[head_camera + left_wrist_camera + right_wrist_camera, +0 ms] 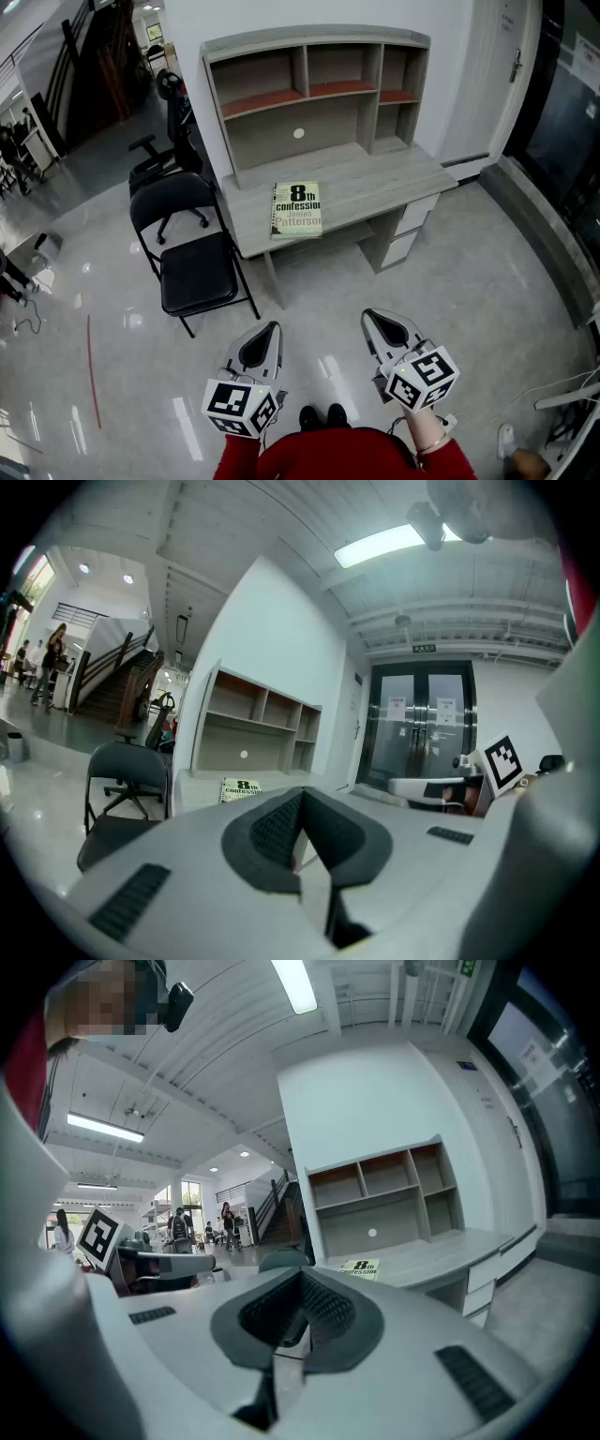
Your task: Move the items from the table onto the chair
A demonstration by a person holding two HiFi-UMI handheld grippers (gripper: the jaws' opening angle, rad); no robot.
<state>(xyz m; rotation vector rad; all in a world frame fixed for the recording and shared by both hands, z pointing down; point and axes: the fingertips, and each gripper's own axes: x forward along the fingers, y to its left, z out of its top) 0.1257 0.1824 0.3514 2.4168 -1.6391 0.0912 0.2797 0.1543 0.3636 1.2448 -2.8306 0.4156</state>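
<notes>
A book (296, 208) with a pale cover and black title print lies flat near the front edge of the grey desk (375, 178). It shows small in the left gripper view (241, 788) and in the right gripper view (360, 1267). A black folding chair (192, 255) stands left of the desk, seat bare. My left gripper (271, 327) and right gripper (369, 317) hang low over the floor, well short of the desk, both shut with nothing between the jaws.
The desk carries a shelf hutch (314, 84) with bare compartments and has drawers (408, 230) at its right. A black office chair (161, 155) stands behind the folding chair. A doorway (562, 112) and step lie to the right. Glossy floor (309, 309) spreads between me and the desk.
</notes>
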